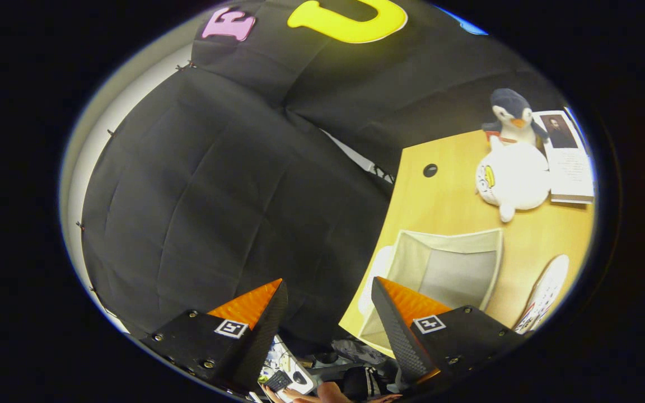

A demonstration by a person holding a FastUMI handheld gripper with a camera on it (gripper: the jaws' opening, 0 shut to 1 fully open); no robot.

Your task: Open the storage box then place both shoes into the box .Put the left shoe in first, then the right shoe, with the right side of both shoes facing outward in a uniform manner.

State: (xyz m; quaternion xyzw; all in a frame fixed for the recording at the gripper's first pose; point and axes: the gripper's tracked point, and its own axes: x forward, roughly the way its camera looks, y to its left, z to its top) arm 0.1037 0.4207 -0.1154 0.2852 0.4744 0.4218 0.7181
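Tongs [328, 305] hang with their two fingers spread wide and nothing between them, the whole tool tilted and held out past the edge of the desk [440, 196], so that most of what lies ahead of the fingers is the booth's dark cloth wall. That pose reads as travel or a pause rather than a reach, since neither finger touches anything. The storage box [451, 268], a pale fabric bin, sits on the desk just beyond the right finger, its mouth open and turned toward the tool; a pale rounded shape bulges at its near side, too unclear to name. Judging by that open mouth, the opening step looks done and the box is set so a shoe can slide in from this side. One shoe [546, 296], white with a patterned sole showing, lies on the desk past the box, further to the right of the right finger and apart from the box; which foot it belongs to cannot be told. Beyond the box, well clear of the working spot, rest a round white plush toy [513, 179], a penguin toy [513, 115] behind it, and a book [571, 162] beside them. Below the fingers, off the desk, a person's hand [328, 394] rests near a small device.
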